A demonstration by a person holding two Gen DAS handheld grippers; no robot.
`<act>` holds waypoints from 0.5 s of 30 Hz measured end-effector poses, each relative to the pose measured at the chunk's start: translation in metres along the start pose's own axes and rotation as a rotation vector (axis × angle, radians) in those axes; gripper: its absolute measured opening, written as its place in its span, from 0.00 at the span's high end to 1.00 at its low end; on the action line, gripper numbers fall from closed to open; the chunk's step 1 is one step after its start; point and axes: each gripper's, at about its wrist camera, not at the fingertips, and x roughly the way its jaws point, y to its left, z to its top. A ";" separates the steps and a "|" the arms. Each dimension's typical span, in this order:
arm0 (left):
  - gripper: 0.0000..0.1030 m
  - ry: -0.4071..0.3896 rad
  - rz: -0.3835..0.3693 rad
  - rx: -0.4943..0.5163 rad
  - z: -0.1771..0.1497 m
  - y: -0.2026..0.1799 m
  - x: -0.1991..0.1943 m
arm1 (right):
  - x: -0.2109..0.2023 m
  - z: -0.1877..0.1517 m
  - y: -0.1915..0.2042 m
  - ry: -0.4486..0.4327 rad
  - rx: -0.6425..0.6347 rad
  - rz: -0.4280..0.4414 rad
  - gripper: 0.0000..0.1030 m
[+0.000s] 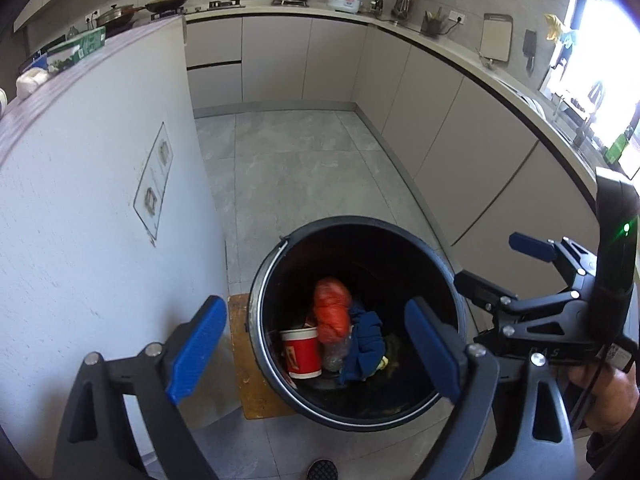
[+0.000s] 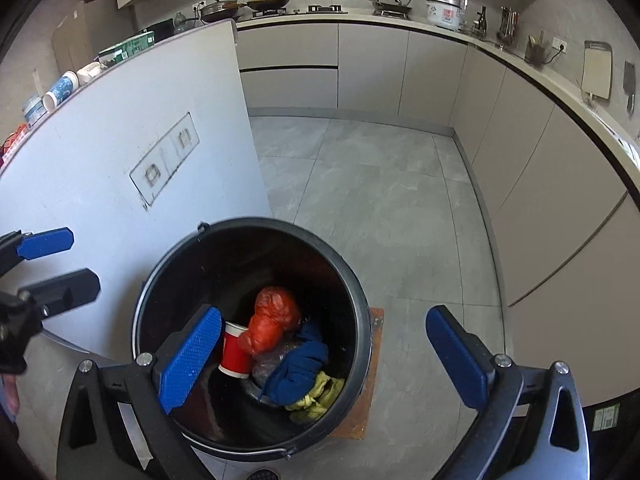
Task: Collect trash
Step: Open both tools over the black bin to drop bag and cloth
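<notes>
A black bucket stands on the floor beside the white island; it also shows in the right wrist view. Inside lie a red paper cup, an orange bag, a blue cloth, a clear plastic piece and a yellow-green rag. My left gripper is open and empty above the bucket. My right gripper is open and empty above it too; it also shows in the left wrist view, at the bucket's right.
The white island stands left, with a green box and cups on top. Beige cabinets and a counter with cookware run along the back and right. A wooden board lies under the bucket on the grey tiled floor.
</notes>
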 end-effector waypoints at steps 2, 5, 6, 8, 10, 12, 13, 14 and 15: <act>0.11 -0.004 -0.004 0.002 0.002 0.001 0.000 | -0.006 0.002 -0.001 -0.009 -0.005 0.001 0.00; 0.10 -0.014 -0.004 0.004 0.006 0.005 -0.005 | -0.015 0.007 0.004 -0.018 -0.016 -0.004 0.00; 0.10 -0.016 -0.006 0.004 0.007 0.005 -0.006 | -0.018 0.008 0.006 -0.022 -0.016 -0.005 0.00; 0.10 -0.025 -0.014 0.005 0.008 0.007 -0.011 | -0.025 0.010 0.008 -0.029 -0.015 -0.011 0.00; 0.10 -0.028 -0.018 0.008 0.010 0.008 -0.014 | -0.033 0.012 0.011 -0.037 -0.016 -0.020 0.00; 0.10 -0.028 -0.024 0.015 0.010 0.010 -0.017 | -0.038 0.014 0.015 -0.041 -0.014 -0.027 0.00; 0.10 -0.032 -0.026 0.017 0.010 0.010 -0.019 | -0.041 0.014 0.017 -0.044 -0.015 -0.034 0.00; 0.10 -0.035 -0.025 0.021 0.011 0.011 -0.022 | -0.045 0.015 0.018 -0.047 -0.014 -0.037 0.00; 0.10 -0.035 -0.025 0.023 0.011 0.010 -0.025 | -0.050 0.016 0.021 -0.051 -0.011 -0.040 0.00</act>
